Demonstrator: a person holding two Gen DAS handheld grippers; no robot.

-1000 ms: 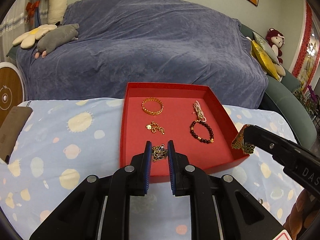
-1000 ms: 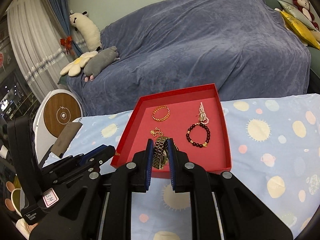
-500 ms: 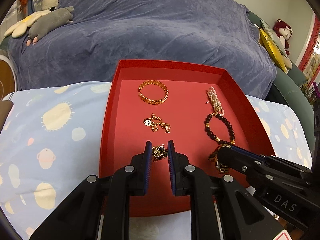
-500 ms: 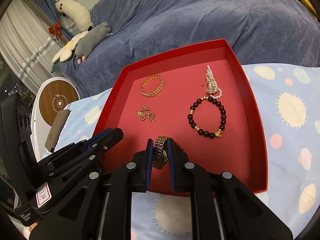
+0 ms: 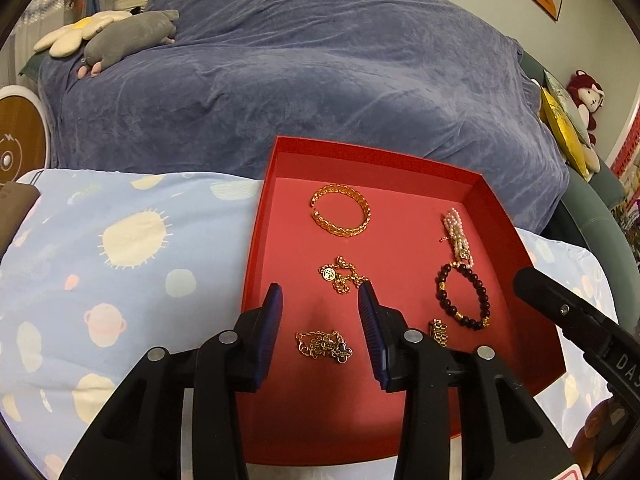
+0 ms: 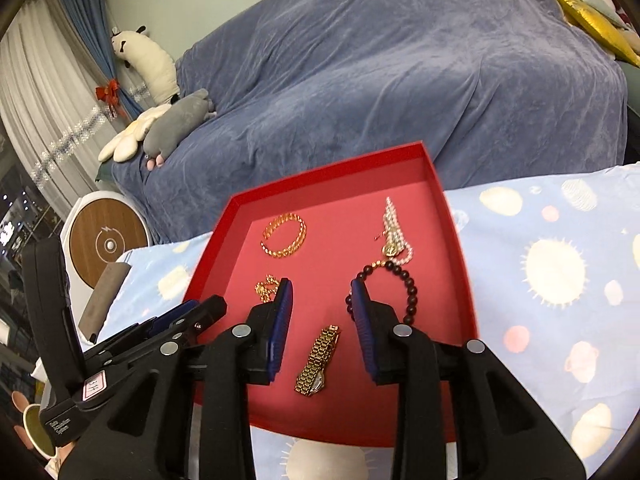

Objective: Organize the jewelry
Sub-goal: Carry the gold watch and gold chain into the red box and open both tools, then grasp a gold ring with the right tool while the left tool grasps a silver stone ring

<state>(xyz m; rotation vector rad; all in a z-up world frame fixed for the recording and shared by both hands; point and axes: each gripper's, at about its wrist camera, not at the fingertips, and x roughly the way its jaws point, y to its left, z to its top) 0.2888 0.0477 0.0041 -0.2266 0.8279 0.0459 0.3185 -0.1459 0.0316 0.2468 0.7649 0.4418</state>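
A: Inside the red tray (image 5: 516, 232), L to R: near its left wall the gold clover necklace (image 5: 323, 346) lies loose on the floor, between the blue pads of the left gripper (image 5: 320, 300). Jaws spread wide, holding nothing.

B: And mid-tray?

A: Gold coin-pendant chain (image 5: 340, 278) just past the left gripper tips, woven gold bangle (image 5: 340, 216) nearer the tray's far wall. Right of those, toward the right wall: pearl strand (image 5: 457, 236), dark bead bracelet (image 5: 463, 297) touching its lower end, then the gold watch (image 6: 318, 362) by the tray's near edge. Right gripper (image 6: 320, 300) also released, jaws apart, watch flat between them.

B: Risks?

A: My guess: pulling back low, a pad could snag the clover chain's loops & drag it onto the coin chain, so a tangle. Same on the R side: the right jaw's tip sits right by the bead bracelet in the wrist view, so a sideways exit may shove it into the pearls. Thin-walled tray on soft printed cloth (image 5: 120, 280); a bump could slide it.

B: Vs 0.5 s ago?

A: Both grippers were clamped then, L on the necklace, R on the watch, each held above the tray floor. Now both pieces are set down & jaws opened. Other four pcs look unmoved.
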